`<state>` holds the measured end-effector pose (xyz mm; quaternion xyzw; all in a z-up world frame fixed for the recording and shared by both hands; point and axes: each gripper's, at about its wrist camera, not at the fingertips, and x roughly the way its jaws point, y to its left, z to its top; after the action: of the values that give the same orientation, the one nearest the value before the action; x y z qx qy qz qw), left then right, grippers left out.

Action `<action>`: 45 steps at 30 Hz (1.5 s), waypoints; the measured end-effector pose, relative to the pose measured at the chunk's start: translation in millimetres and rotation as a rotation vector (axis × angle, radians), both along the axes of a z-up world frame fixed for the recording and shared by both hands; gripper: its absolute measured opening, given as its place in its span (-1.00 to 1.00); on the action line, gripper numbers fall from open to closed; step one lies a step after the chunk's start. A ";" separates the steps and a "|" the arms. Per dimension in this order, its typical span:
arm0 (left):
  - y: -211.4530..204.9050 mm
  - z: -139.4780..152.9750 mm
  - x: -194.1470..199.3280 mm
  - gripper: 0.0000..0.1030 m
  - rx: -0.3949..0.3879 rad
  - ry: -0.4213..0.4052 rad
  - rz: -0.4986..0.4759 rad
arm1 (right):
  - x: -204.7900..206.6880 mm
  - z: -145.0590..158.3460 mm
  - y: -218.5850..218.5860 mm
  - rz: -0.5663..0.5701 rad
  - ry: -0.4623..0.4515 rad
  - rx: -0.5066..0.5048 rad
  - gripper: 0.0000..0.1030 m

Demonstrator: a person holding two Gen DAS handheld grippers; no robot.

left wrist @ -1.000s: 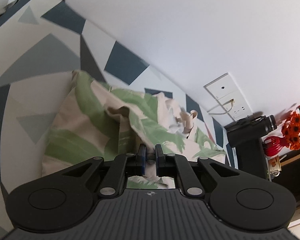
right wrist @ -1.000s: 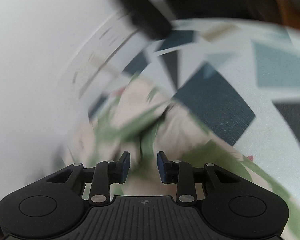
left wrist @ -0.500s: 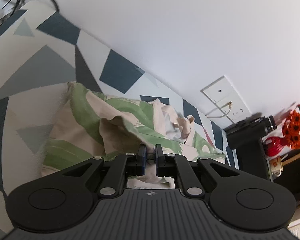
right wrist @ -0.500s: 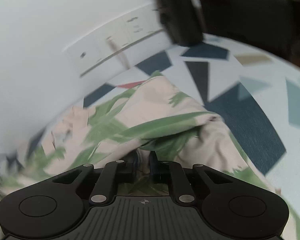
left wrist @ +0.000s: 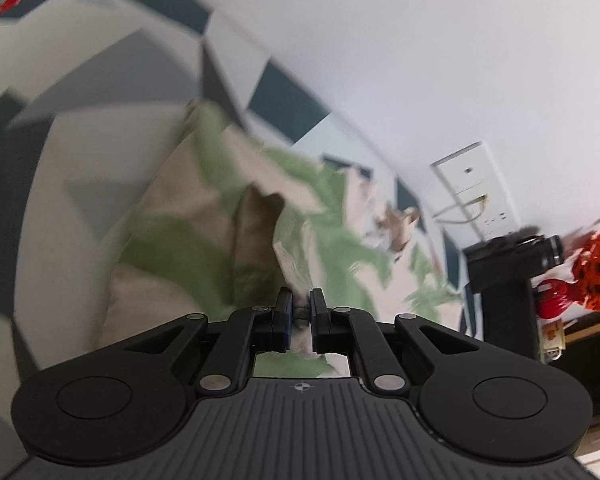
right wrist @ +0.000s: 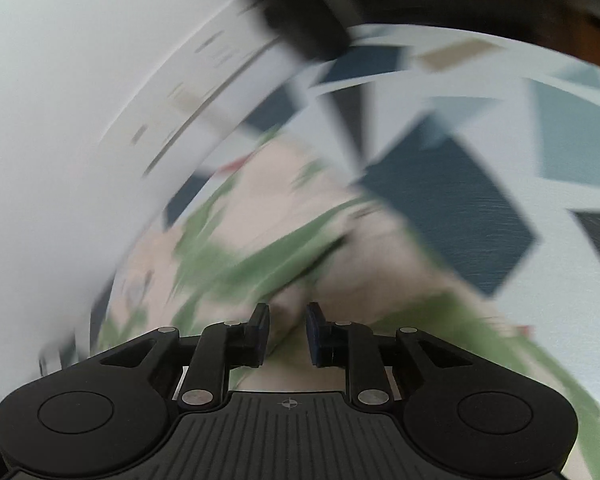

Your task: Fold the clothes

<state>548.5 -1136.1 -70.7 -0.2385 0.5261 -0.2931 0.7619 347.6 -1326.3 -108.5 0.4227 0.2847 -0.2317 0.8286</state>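
Both tools over leaf-print garment (left wrist: pixel 204 256) | left tool (left wrist: pixel 300 314) pinches it | right tool (right wrist: pixel 287 328) released | black stand (left wrist: pixel 504 280) nearby

Black ribbed gripper (left wrist: pixel 299 312) bodies, blue-padded jaws, silver screws.

Garment (left wrist: pixel 204 216): beige fabric, broad green leaf print. Crumpled, partly bunched, lying on tabletop with geometric blue, grey, white pattern, close to white wall. Raised ridge of cloth runs up middle, shadowed hollow under peak. Near edge pinched between fingers of left gripper (left wrist: pixel 300 314). Right wrist view: same cloth (right wrist: pixel 260 248) heavily blurred, fold of beige and green just ahead of parted fingers of right gripper (right wrist: pixel 287 330).
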 end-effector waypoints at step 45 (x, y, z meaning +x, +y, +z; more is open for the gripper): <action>5.3 -33.1 -14.1 -0.82 0.108 0.023 -0.024 | -45.8 -15.9 -30.4 -0.245 -0.239 0.203 -0.97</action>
<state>534.4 -1130.8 -103.8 -0.1941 0.5526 -0.2707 0.7640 301.7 -1356.8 -124.5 0.5601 0.1527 -0.2491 0.7752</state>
